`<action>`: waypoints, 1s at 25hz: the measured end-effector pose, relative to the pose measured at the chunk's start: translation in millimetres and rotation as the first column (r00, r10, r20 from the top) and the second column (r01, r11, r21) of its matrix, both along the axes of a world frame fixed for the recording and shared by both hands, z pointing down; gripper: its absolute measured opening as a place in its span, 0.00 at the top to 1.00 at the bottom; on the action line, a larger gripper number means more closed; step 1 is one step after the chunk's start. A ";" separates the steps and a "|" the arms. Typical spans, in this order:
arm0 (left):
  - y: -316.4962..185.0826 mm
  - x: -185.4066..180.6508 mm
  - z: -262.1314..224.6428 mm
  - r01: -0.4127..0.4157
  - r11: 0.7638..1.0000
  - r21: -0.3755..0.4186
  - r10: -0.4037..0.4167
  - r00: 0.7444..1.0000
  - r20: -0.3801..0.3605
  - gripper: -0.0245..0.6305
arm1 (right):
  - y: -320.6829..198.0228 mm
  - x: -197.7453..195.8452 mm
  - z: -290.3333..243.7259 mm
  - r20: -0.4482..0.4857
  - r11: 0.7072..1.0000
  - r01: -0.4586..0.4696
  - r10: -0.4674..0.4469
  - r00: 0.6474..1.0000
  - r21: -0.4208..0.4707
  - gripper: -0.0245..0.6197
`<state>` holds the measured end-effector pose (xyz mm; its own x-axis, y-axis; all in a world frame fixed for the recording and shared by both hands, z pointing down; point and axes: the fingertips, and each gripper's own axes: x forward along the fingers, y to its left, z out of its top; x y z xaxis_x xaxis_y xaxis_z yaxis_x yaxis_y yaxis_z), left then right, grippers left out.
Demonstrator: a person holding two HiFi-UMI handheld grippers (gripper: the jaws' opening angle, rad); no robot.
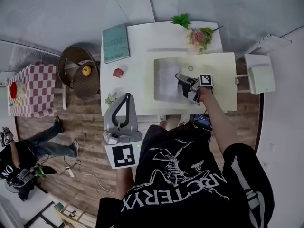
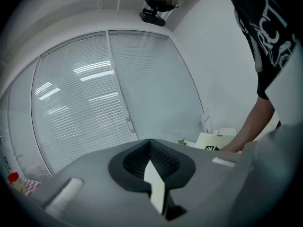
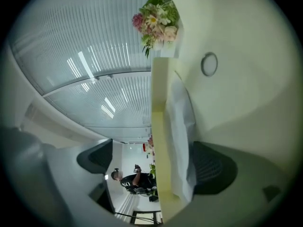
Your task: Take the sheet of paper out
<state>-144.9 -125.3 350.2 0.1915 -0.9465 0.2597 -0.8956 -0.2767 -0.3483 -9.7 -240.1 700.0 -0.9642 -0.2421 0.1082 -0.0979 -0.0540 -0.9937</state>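
Black shirt fills the bottom of the head view and covers part of the table's near edge. Left tool hangs off the table, jaws shut tip to tip; a pale strip low in their gap is hard to identify. Flowers and a teal book lie farther back. One sink wall stands between the right tool's wide-open jaws. So does an edge of the sheet of paper, which lies in the sink, just beside one pad, unclamped.

Left gripper closed, right gripper wide open
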 end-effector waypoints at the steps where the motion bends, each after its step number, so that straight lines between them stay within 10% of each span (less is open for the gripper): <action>1: 1.4 -1.6 0.2 0.006 1.000 -0.005 -0.006 1.000 0.007 0.94 | -1.1 -5.6 -0.6 0.013 1.000 0.016 -0.016 1.000 -0.006 0.12; 9: 14.3 -7.9 2.4 0.053 0.998 -0.030 -0.052 0.998 0.037 0.94 | -5.4 -43.8 -1.2 0.055 0.992 0.113 -0.110 0.992 -0.054 0.15; 17: 21.0 -10.1 2.1 0.070 0.997 -0.028 -0.068 0.996 0.051 0.94 | -2.4 -39.3 35.8 -0.086 0.989 0.076 -0.087 0.992 -0.130 0.83; 25: 18.0 0.9 7.3 0.034 0.999 -0.018 -0.033 0.999 0.025 0.94 | 0.4 -21.0 38.8 -0.185 0.994 0.058 -0.075 0.980 -0.092 0.94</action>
<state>-144.0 -107.2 357.5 0.1529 -0.9473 0.2816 -0.8957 -0.2532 -0.3656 -30.7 -239.7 738.7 -0.9383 -0.1599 0.3067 -0.2888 -0.1254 -0.9491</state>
